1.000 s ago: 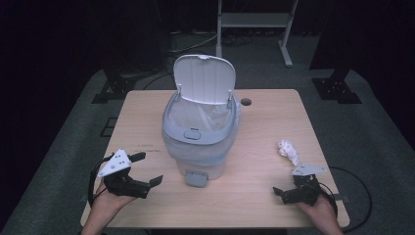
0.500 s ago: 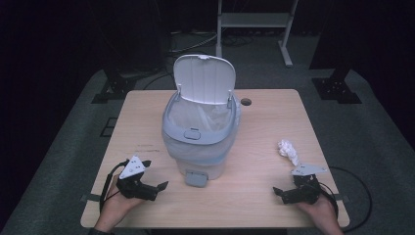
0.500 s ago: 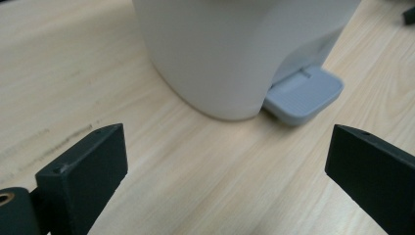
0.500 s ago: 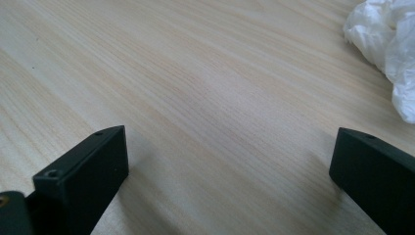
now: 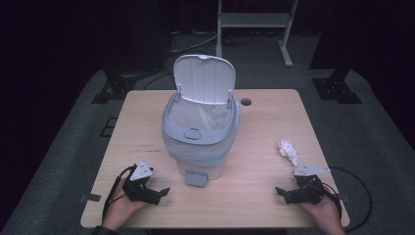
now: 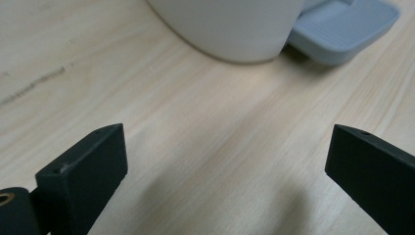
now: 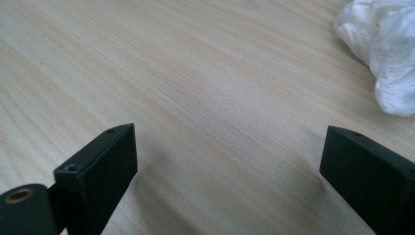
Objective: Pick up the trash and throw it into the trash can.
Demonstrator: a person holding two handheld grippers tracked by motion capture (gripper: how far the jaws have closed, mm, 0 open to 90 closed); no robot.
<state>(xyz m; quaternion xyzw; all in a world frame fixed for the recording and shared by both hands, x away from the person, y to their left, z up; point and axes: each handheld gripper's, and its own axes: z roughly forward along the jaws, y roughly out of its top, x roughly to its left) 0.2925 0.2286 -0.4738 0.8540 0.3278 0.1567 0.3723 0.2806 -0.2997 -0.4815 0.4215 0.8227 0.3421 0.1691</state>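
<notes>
The crumpled white tissue point(image 5: 288, 151) lies on the wooden table point(image 5: 274, 112), near its right edge, just ahead of the right gripper point(image 5: 283, 193) and well apart from the pedal bin point(image 5: 200, 132). In the right gripper view the tissue point(image 7: 386, 54) sits beyond the right-hand jaw, not between the jaws. The bin stands at table centre with its lid point(image 5: 204, 78) raised and a plastic liner point(image 5: 203, 115) inside; its grey pedal point(image 5: 196, 178) faces the person.

Step in hand, as judged: start position, before pickup of the tissue for disposal. The right gripper's jaws stand wide with nothing between them; they have just been closing slightly. The left gripper point(image 5: 159, 192) rests low near the pedal, jaws wide, empty.

Next move calls for: advance the right gripper forward so both jaws straddle the tissue, then close.

Difference from the earlier frame: the left gripper has descended and moved nearer the table's front edge. The right hand, tissue and bin are unchanged.
</notes>
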